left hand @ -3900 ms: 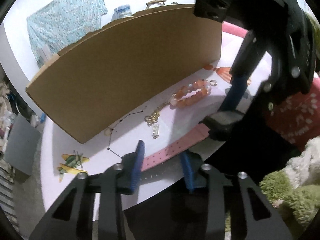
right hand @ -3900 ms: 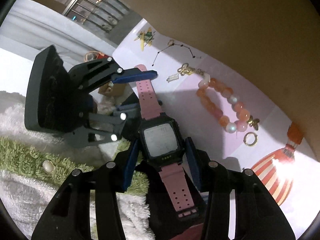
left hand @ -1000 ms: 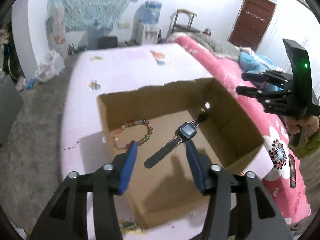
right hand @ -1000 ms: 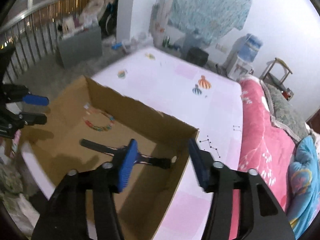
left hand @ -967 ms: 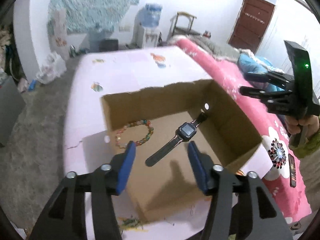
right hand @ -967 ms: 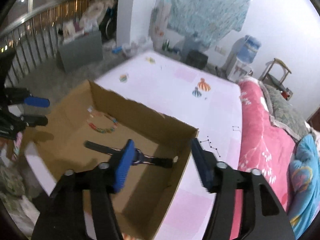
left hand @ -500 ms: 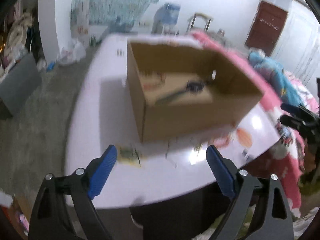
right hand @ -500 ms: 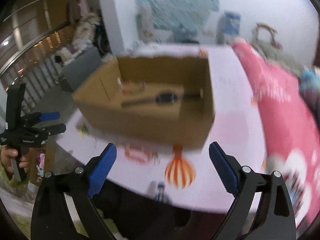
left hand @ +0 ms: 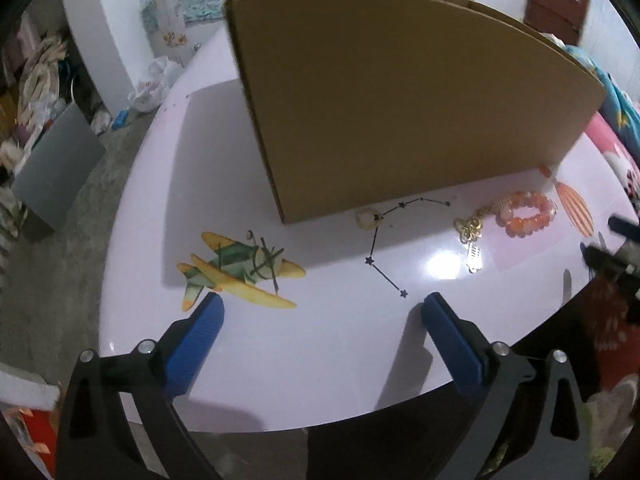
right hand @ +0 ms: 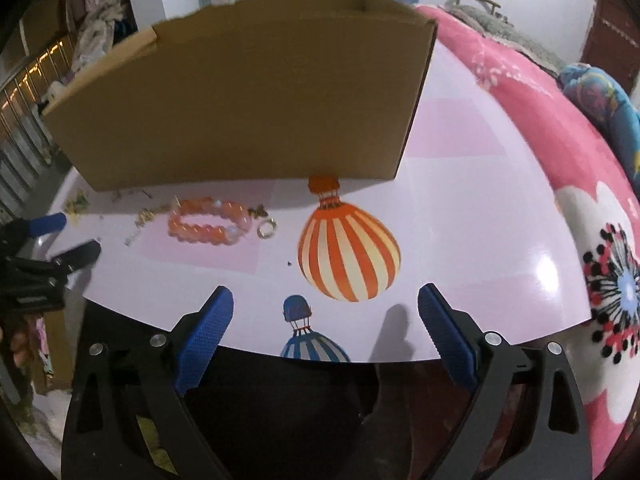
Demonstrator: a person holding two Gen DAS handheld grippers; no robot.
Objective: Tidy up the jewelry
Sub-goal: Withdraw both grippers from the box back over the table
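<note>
An orange bead bracelet (left hand: 526, 214) (right hand: 208, 226) lies on the pink table (left hand: 280, 360) in front of the cardboard box (left hand: 400, 100) (right hand: 248, 92). Beside it are a gold chain charm (left hand: 470, 230), a small silver clip (left hand: 474, 258) and a gold ring (right hand: 267, 227). A pale ring-like piece (left hand: 369, 218) sits by the box corner. My left gripper (left hand: 322, 312) hangs over the table's front edge, its jaws opening with nothing between them. My right gripper (right hand: 326, 304) stands wide open and empty near the balloon print. The inside of the box is hidden.
The other gripper shows at each view's edge: the left gripper (right hand: 70, 238) and the right gripper (left hand: 612, 240). A bed with a pink flowered blanket (right hand: 560, 120) borders the table on the right. A grey bin (left hand: 56, 168) stands on the floor to the left.
Both grippers have dropped from above the box to the table's front edge. Their jaws have spread wider. The watch and beads inside the box are now out of sight.
</note>
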